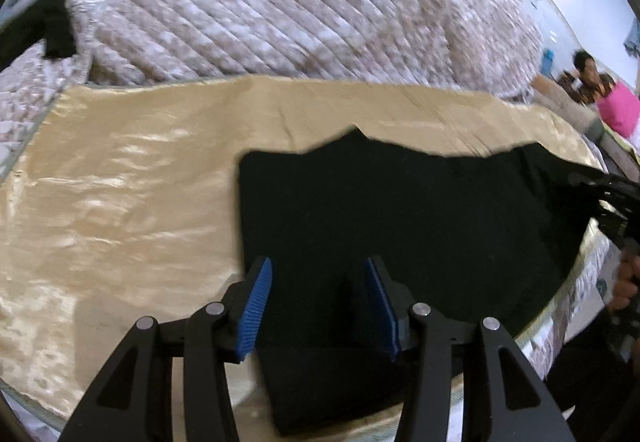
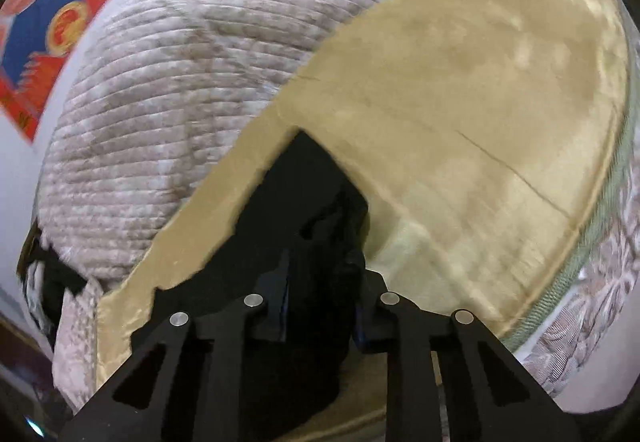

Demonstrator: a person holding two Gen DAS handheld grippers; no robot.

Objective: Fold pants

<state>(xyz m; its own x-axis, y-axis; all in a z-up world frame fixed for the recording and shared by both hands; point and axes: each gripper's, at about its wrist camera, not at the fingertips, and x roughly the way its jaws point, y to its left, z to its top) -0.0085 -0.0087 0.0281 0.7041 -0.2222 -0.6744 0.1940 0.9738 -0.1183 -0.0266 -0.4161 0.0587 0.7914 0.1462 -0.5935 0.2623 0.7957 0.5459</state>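
Note:
Black pants [image 1: 400, 210] lie spread on a golden satin sheet [image 1: 120, 202]. My left gripper [image 1: 319, 266] stands open over their near left part. The blue faces of its pads [image 1: 256, 306] are bare, and the cloth lies below and between them. At the right edge of the left wrist view, my right gripper [image 1: 592, 182] sits at the pants' far end. In the right wrist view, the right gripper [image 2: 322, 266] is shut on a bunched fold of the pants [image 2: 304, 202], which hides its pads.
A thick quilted blanket [image 1: 260, 2] is heaped along the back of the bed. The bed's green-trimmed edge [image 2: 580, 262] curves at the right. A person [image 1: 588, 70] sits far off beside a pink object [image 1: 620, 110]. A red and blue poster [image 2: 60, 14] hangs on the wall.

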